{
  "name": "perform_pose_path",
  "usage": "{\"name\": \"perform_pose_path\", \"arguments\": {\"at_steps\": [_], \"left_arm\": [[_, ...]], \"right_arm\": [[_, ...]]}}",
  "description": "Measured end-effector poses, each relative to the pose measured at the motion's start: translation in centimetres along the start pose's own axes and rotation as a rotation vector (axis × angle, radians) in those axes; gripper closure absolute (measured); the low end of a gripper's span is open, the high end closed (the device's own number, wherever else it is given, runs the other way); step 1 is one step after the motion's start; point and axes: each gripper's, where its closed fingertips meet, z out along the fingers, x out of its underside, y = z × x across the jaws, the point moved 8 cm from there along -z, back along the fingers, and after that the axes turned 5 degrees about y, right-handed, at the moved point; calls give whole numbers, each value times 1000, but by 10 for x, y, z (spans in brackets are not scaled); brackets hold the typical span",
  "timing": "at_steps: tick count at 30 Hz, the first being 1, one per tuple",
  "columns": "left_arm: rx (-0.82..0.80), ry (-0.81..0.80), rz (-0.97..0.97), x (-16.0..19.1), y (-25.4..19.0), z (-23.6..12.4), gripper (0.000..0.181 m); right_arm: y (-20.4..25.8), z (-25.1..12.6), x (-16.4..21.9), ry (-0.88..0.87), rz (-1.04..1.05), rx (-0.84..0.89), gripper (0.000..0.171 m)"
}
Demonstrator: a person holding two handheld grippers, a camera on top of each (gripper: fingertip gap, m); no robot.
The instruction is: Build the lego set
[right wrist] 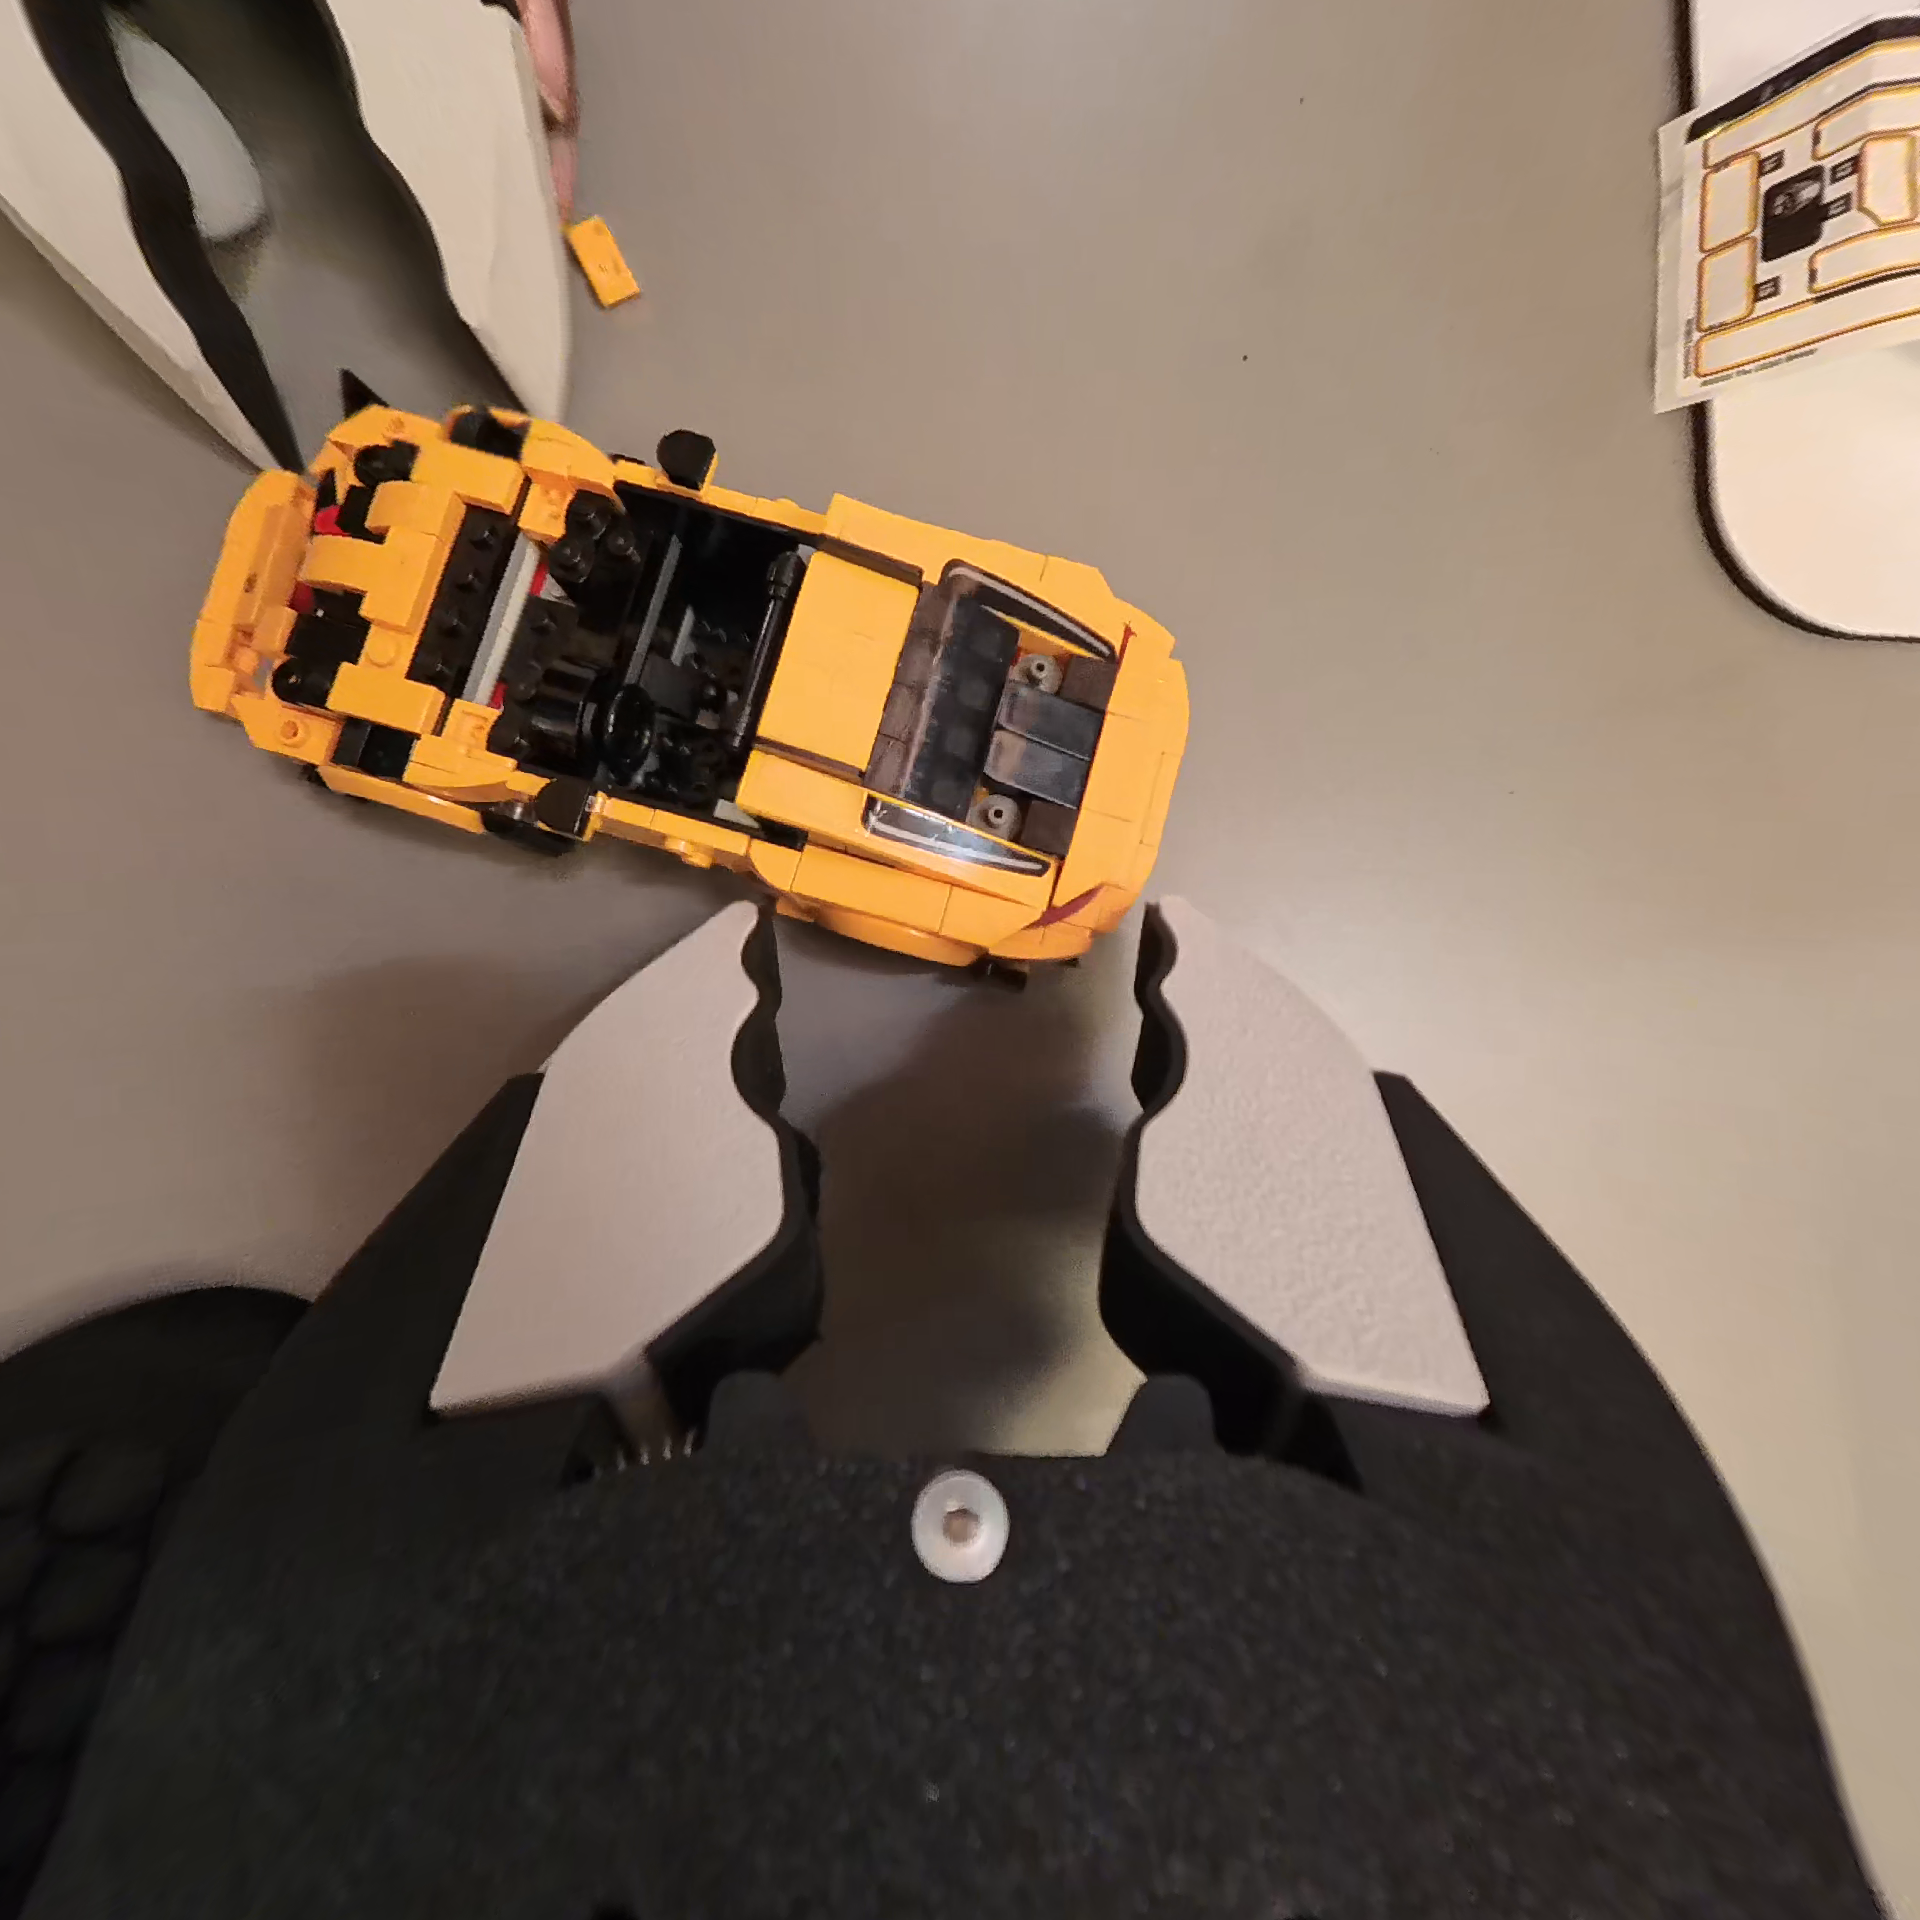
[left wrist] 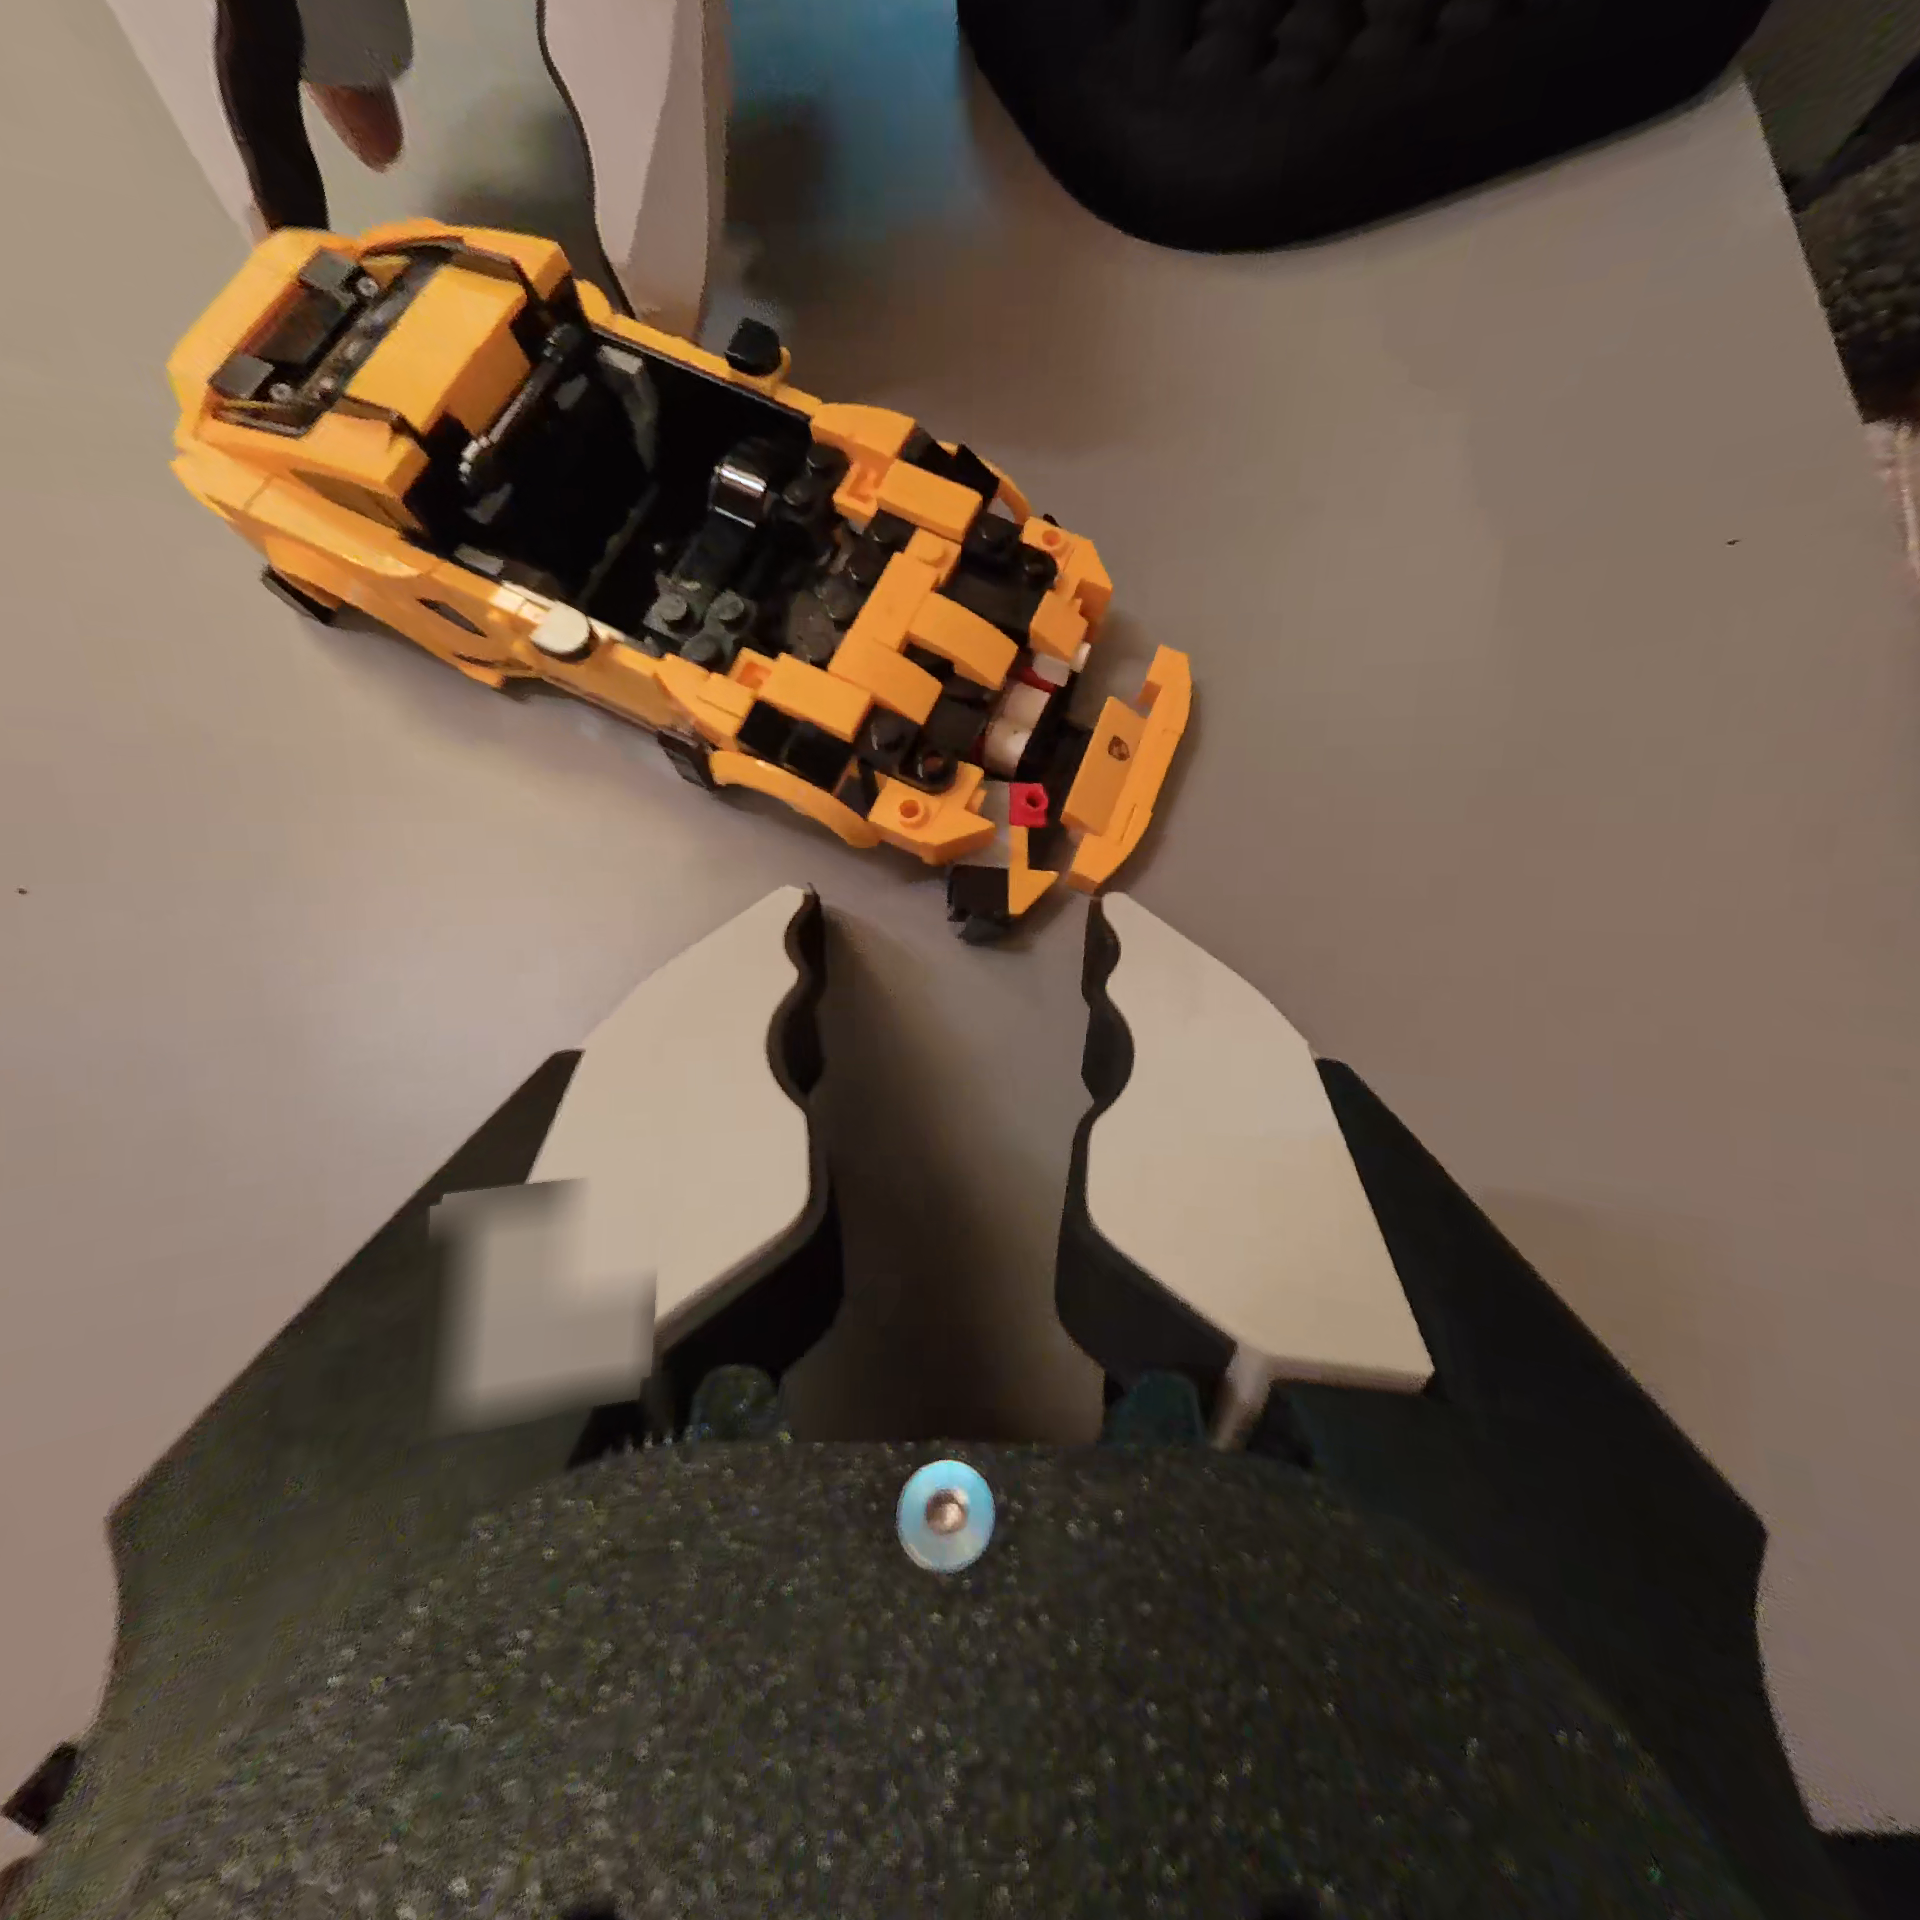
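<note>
A yellow and black lego car (left wrist: 644,561) with an open cabin lies on the grey table (left wrist: 1455,623). My left gripper (left wrist: 951,909) is open and empty, just short of the car's end with the loose-looking yellow spoiler part (left wrist: 1127,769). In the right wrist view the same car (right wrist: 686,675) lies crosswise. My right gripper (right wrist: 951,914) is open and empty, its fingertips close to the car's side at the other end. The other gripper's white fingers (right wrist: 488,208) show beyond the car. A small loose yellow piece (right wrist: 603,260) lies on the table beside them.
A sticker sheet (right wrist: 1787,239) rests on a white tray-like object (right wrist: 1818,499) at the far right. A black cushioned object (left wrist: 1330,114) lies at the back right of the table. A cable (left wrist: 582,156) and part of a hand (left wrist: 364,114) show behind the car.
</note>
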Motion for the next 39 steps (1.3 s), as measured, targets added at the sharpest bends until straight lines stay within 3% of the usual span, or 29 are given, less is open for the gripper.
{"name": "perform_pose_path", "arguments": {"at_steps": [10, 39], "left_arm": [[-49, -49, 99, -1, 6, 2, 143], [-105, -80, 146, 0, 0, -2, 134]], "right_arm": [[-3, 6, -6, -25, 28, -94, 104], [4, 9, -7, 4, 33, -27, 100]]}}
